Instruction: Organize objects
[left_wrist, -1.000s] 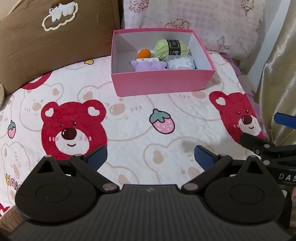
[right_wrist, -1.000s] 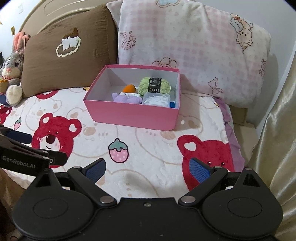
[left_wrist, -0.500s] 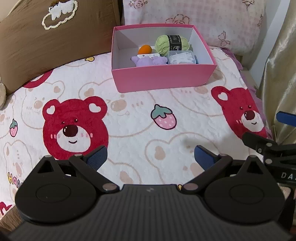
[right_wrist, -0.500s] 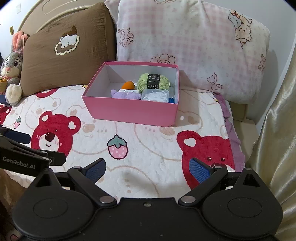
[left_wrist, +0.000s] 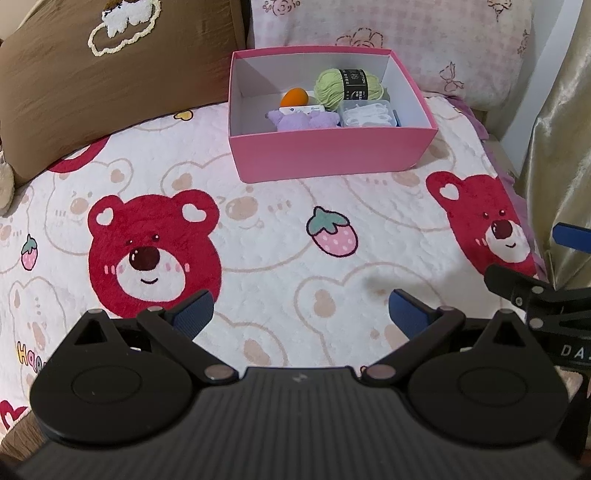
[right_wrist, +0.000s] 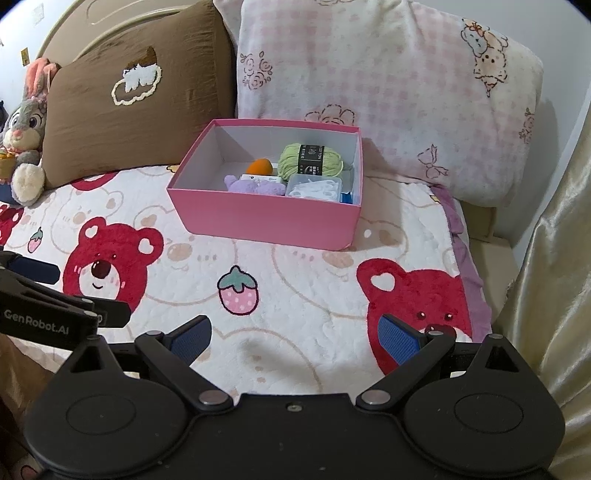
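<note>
Both held low over the white plush bear-print blanket (left_wrist: 295, 236): left gripper (left_wrist: 300, 310) and right gripper (right_wrist: 293, 334), blue-padded jaws spread wide, nothing between them. Upper centre of each frame: open pink cardboard box (left_wrist: 332, 157) containing green yarn skein (left_wrist: 347, 88), orange ball (left_wrist: 293, 98), purple plush toy (left_wrist: 303, 120), clear plastic case (left_wrist: 367, 114).

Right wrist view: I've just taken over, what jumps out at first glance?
The pink box sits mid-bed on the bear-print blanket, in front of the pink pillow. It holds green yarn, an orange ball, a purple plush and a clear case. Both the left gripper and right gripper are open and empty, well short of the box.
</note>
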